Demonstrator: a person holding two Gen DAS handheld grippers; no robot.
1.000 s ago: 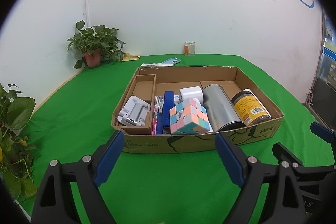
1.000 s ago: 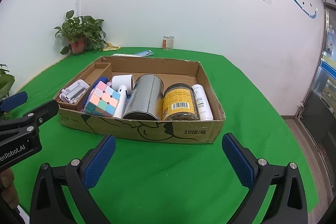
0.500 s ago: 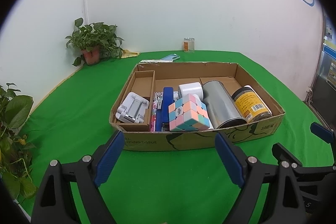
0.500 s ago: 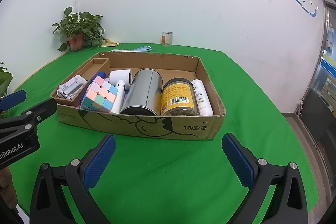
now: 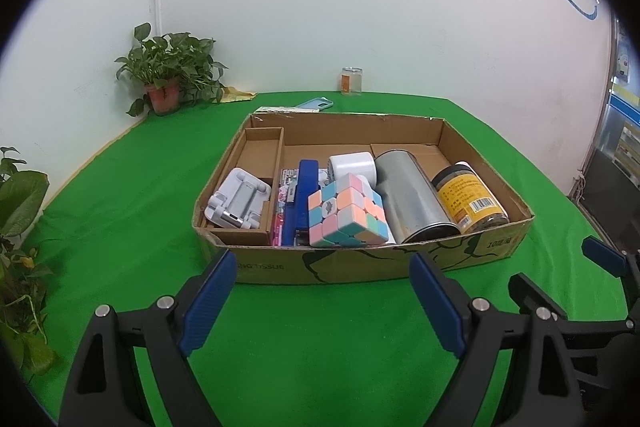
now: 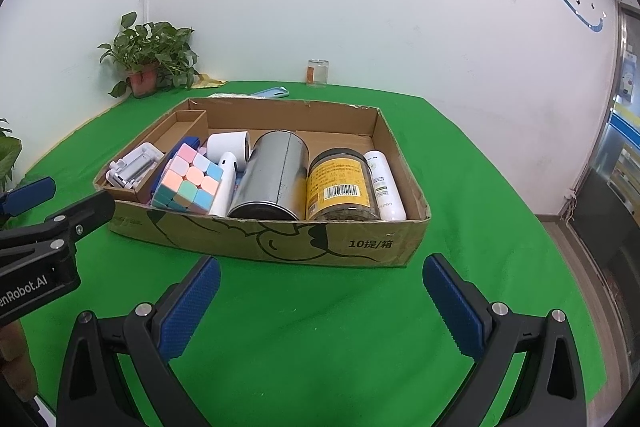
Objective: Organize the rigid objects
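Resting on the green worktop (image 6: 320,327), a shallow cardboard box (image 6: 280,243) holds all the rigid objects; both grippers hover in front of its near wall, touching nothing.

Left gripper (image 5: 320,291): fingers (image 5: 206,295) spread wide, nothing between them, tips just short of the box front. Right gripper (image 6: 322,301): fingers (image 6: 188,303) likewise spread and empty, near the box but apart from it. In the right wrist view the left gripper shows at the left edge, beside the box's near-left corner.

Box contents, left to right as seen from the right wrist:
- A narrow cardboard insert (image 5: 260,151) forms a separate left compartment; a white folding stand (image 5: 238,201) lies at its near end.
- A blue stapler-like bar (image 5: 302,195) lies lengthwise in the main compartment, beside a pink-printed packet (image 5: 280,203) against the insert wall.
- A pastel puzzle cube (image 6: 187,183) sits tilted at the near side, partly on top of the bar.
- A white cylinder (image 6: 229,145) lies on its side behind the cube; a slim white item (image 6: 224,183) lies between cube and tin.
- A metal tin (image 6: 274,179) lies on its side, open end towards the near wall.
- A jar with yellow label (image 6: 340,187) lies on its side, touching the tin.
- A white tube (image 6: 384,183) lies along the right wall, touching the jar.

Outside the box, at the far edge of the worktop: a small glass jar (image 6: 318,71), a light-blue phone case (image 6: 272,91), and a potted plant (image 6: 146,63) in the corner.
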